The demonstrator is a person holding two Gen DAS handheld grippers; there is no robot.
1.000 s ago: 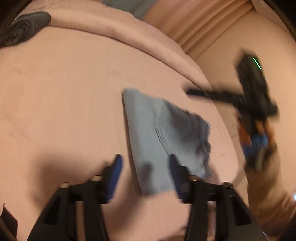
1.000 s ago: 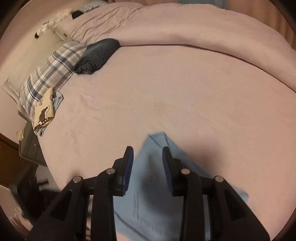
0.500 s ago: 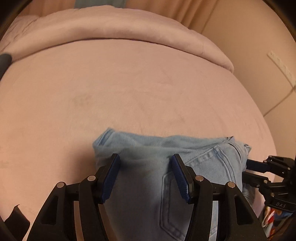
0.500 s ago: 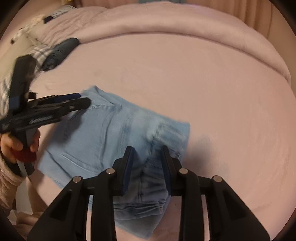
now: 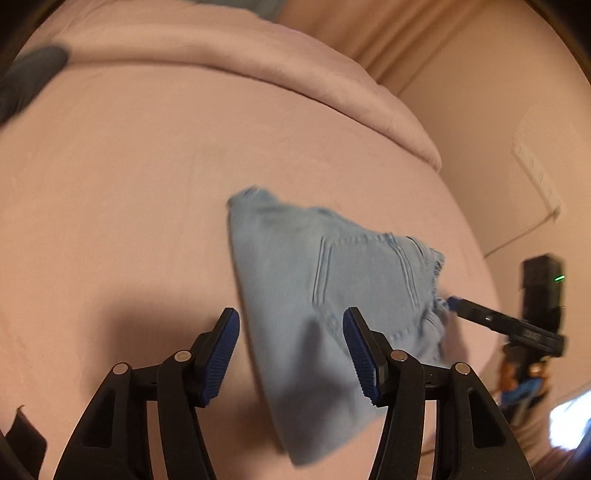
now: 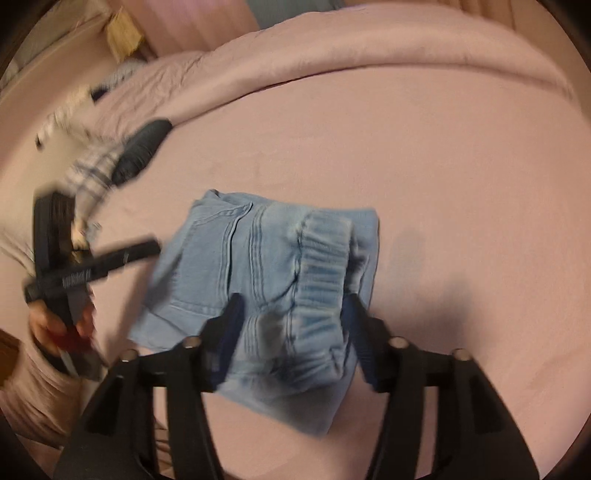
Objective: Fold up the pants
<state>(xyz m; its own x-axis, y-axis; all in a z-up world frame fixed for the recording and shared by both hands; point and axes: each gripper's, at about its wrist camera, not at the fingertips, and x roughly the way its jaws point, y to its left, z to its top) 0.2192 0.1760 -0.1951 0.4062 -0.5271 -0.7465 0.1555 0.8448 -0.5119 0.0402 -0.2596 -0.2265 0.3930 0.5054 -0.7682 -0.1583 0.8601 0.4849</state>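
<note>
Light-blue folded jeans (image 5: 332, 291) lie flat on the pink bed (image 5: 129, 177). My left gripper (image 5: 291, 350) hovers over their near left edge. Its jaws are opening, with nothing pinched: one finger over the sheet, the other over the denim. In the right wrist view the jeans (image 6: 255, 258) show their gathered waistband on top. My right gripper (image 6: 293, 325) straddles that waistband. Its jaws are opening and the pads stand apart from the cloth. The other gripper shows in each view: the right gripper (image 5: 491, 321) at the jeans' right edge, the left gripper (image 6: 96, 262) just off their left edge.
A rolled pink duvet (image 6: 369, 51) runs along the far side of the bed. A dark folded garment (image 6: 142, 147) and a plaid pillow (image 6: 88, 170) lie at the far left. A person's hand and sleeve (image 6: 55, 332) hold the left gripper. Curtains (image 5: 388, 33) hang behind.
The right gripper's jaws have spread from narrow to wide over the waistband. The left gripper has pulled back off the jeans toward their left edge.
</note>
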